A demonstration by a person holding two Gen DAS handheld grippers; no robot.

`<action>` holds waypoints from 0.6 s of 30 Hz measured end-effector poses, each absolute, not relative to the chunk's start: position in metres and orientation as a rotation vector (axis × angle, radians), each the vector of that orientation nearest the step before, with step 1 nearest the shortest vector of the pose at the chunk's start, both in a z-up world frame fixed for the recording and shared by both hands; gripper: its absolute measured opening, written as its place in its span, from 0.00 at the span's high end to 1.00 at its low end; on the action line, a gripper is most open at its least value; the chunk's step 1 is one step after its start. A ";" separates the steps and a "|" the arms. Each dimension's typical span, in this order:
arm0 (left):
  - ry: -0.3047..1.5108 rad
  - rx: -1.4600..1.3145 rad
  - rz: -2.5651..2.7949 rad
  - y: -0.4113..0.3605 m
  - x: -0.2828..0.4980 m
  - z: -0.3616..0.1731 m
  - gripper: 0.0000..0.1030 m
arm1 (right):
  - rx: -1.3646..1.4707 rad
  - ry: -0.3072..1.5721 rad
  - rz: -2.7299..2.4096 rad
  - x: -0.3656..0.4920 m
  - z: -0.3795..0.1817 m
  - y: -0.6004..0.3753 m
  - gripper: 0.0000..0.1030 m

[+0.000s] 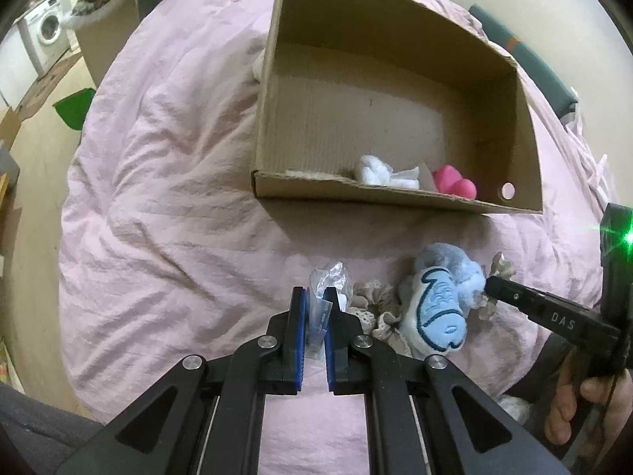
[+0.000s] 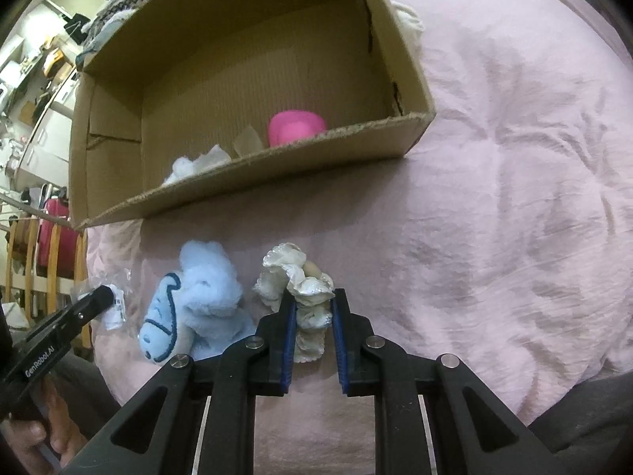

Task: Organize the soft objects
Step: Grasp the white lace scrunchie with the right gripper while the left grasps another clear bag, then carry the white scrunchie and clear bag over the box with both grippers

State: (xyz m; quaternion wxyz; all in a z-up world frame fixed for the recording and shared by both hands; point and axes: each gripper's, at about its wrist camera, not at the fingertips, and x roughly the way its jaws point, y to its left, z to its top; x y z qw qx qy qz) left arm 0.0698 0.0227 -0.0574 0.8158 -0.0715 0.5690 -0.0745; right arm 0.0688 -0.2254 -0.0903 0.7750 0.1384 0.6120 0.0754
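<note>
landmark: open brown cardboard box (image 1: pixel 395 91) lying on the wrinkled pink bedsheet (image 1: pixel 166 182), all places given from it
inside box: white cotton fluff (image 1: pixel 374 171) and pink rounded soft toy (image 1: pixel 453 185), both against the near wall, toy to the right of the fluff in the left wrist view
left gripper (image 1: pixel 315 308): in front of the box near wall, blue pads clamped on a crumpled clear plastic bag with a label (image 1: pixel 330 277)
bag: held between the pads, top part sticking out above them, on the box side
right gripper (image 2: pixel 313 308): in front of the box, fingers pinched onto a cream ruffled fabric scrunchie (image 2: pixel 294 277)
scrunchie: squeezed between the blue pads, rest bulging out toward the box, on the sheet
plush: light blue fluffy toy with dark blue stitching (image 2: pixel 194 301), lying on the sheet in front of the box, between the two grippers, touched by neither as far as visible
lace: beige lacy fabric piece (image 1: pixel 376 304), beside the plush, away from the box
person: one hand (image 1: pixel 573 407) on the right gripper handle
</note>
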 end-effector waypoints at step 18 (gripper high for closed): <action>1.038 -0.134 -0.141 0.025 0.098 0.029 0.93 | 0.364 1.031 0.234 0.081 0.009 -0.263 0.82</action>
